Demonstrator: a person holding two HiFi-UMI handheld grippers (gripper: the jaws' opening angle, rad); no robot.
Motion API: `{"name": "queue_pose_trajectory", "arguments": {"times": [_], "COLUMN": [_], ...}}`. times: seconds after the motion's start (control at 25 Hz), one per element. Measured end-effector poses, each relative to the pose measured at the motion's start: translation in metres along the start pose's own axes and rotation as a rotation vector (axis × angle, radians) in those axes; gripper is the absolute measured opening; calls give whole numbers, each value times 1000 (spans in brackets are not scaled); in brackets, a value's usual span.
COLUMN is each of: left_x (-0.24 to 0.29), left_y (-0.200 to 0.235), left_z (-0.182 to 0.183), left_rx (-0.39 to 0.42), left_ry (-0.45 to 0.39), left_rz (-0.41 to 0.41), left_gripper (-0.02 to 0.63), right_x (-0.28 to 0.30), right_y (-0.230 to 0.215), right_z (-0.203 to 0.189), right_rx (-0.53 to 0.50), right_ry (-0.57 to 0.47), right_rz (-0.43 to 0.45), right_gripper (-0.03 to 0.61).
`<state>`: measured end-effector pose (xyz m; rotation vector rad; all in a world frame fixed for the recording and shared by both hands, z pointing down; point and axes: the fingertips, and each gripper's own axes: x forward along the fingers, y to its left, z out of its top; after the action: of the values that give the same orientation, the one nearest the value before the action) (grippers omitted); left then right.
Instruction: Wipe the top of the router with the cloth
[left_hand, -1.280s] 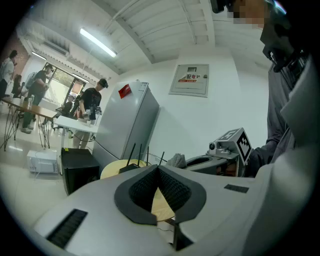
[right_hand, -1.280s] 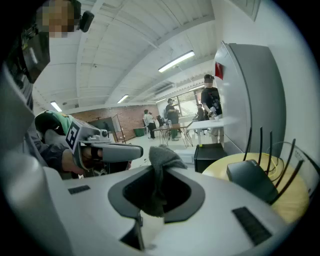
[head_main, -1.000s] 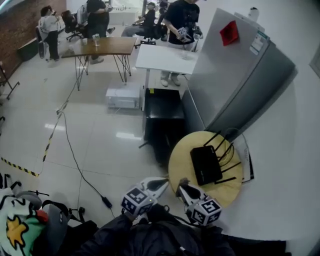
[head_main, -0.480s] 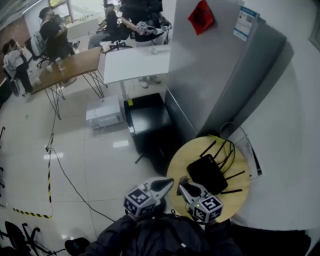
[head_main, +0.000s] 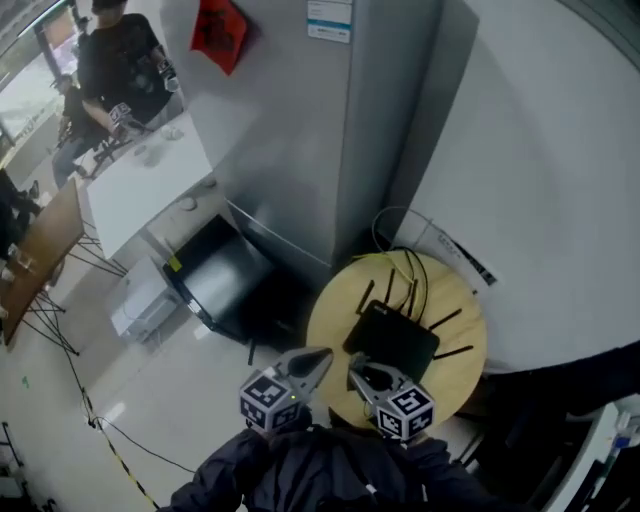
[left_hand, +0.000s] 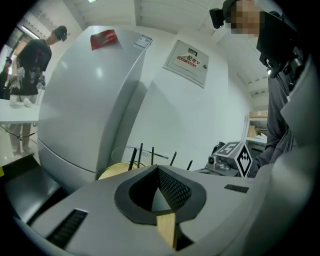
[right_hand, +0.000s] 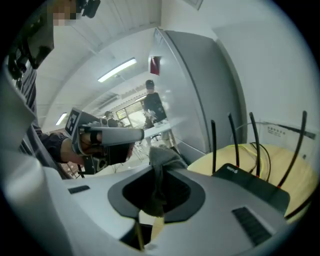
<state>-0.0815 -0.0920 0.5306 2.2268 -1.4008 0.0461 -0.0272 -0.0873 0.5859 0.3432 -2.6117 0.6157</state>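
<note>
**You swung round to the router, cloth in hand but not yet on it**

Over the last second your head turned away from the open room. The round yellow bench (head_main: 335, 325) and the black router (head_main: 392, 340) came to sit straight ahead of both sets of jaws, with the tall grey cabinet (head_main: 330, 130) behind them. That put you in position to wipe, but by my reading no wiping had begun, as nothing touched the router's top.

Your right gripper (right_hand: 159, 167) was pinching the grey cloth (right_hand: 161, 155). A tuft stood up above the jaws and the rest hung down between them. The router lay beyond those jaws and off to their right, near but clear of the cloth, with its aerials standing up.

Your left gripper (left_hand: 159, 172) had its jaws pressed together on nothing. The aerials showed just past their tips, and the bench edge lay ahead and slightly left of them.
</note>
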Motion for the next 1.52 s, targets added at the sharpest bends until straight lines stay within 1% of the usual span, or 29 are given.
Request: {"name": "queue_pose_trajectory", "arguments": {"times": [0.12, 0.24, 0.36, 0.48, 0.6, 0.72, 0.84, 1.0, 1.12, 1.32, 1.52], "left_x": [9, 10, 4, -1, -4, -6, -7, -5, 0, 15, 28], "left_y": [19, 34, 45, 48, 44, 39, 42, 47, 43, 27, 9], "left_z": [1, 3, -2, -12, -13, -7, -4, 3, 6, 5, 4], "left_rx": [19, 56, 92, 109, 96, 103, 128, 126, 116, 118, 114], "left_ry": [72, 148, 205, 258, 279, 284, 289, 266, 257, 264, 266], "left_rz": [-107, -216, -297, -359, -396, -414, -408, -379, -372, -387, -403], "left_gripper": [-8, -6, -8, -8, -8, -8, -8, -8, -8, -8, -6], "right_x": [22, 43, 67, 93, 118, 127, 126, 112, 88, 34, -28], "right_y": [-17, -31, -41, -53, -62, -71, -84, -99, -111, -129, -150], "right_z": [-14, -37, -60, -85, -102, -110, -126, -141, -153, -176, -210], "right_rx": [76, 190, 299, 413, 479, 500, 551, 626, 670, 684, 728], "right_ry": [5, 13, 22, 64, 127, 173, 200, 189, 168, 161, 153], "right_rz": [-126, -254, -353, -414, -424, -440, -459, -475, -494, -536, -597], "right_gripper": [72, 72, 72, 72, 72, 72, 72, 72, 71, 71, 71]}}
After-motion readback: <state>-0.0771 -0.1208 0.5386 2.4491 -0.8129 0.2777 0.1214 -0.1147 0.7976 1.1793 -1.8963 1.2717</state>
